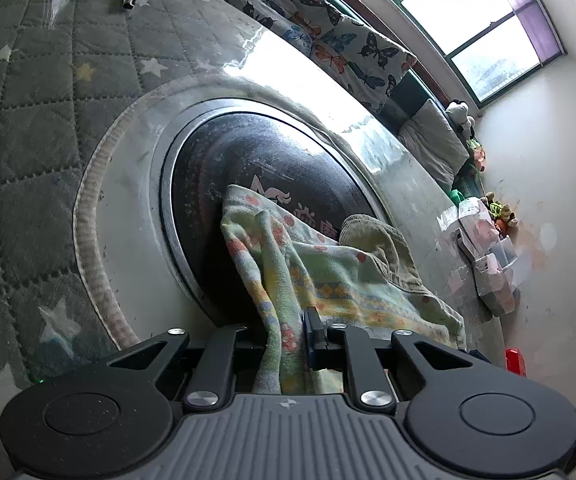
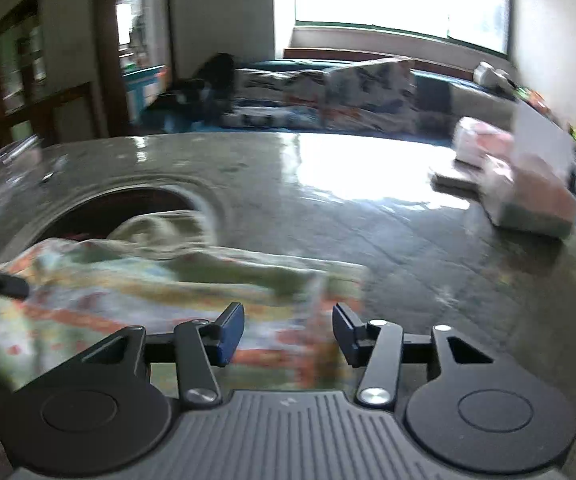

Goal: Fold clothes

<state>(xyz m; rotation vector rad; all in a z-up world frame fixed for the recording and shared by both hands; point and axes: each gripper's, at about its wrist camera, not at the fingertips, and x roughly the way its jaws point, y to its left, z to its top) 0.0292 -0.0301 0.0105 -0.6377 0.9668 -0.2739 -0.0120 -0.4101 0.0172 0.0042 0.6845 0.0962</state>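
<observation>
Left wrist view: the left gripper (image 1: 288, 336) is pinching a bunched ridge of the patterned cloth (image 1: 328, 276), which is trailing from the jaws toward 12 o'clock. The cloth is lying partly over the dark round plate (image 1: 247, 168) set in the table (image 1: 127, 216). A ribbed olive garment (image 1: 384, 248) is resting on the cloth at 1 o'clock. Risk: the grip is taking a gathered fold, not a flat edge, so pulling is likely to drag several layers and carry the olive garment along.

Right wrist view: the picture is blurring. The right gripper (image 2: 288, 332) is standing spread, holding nothing, with the patterned cloth (image 2: 135, 296) lying beneath and ahead toward 10 o'clock. Risk: closing here may be catching a mid-panel wrinkle rather than a corner, giving a skewed fold. The pink packages (image 2: 520, 184) at 2 o'clock are standing well apart from the cloth.
</observation>
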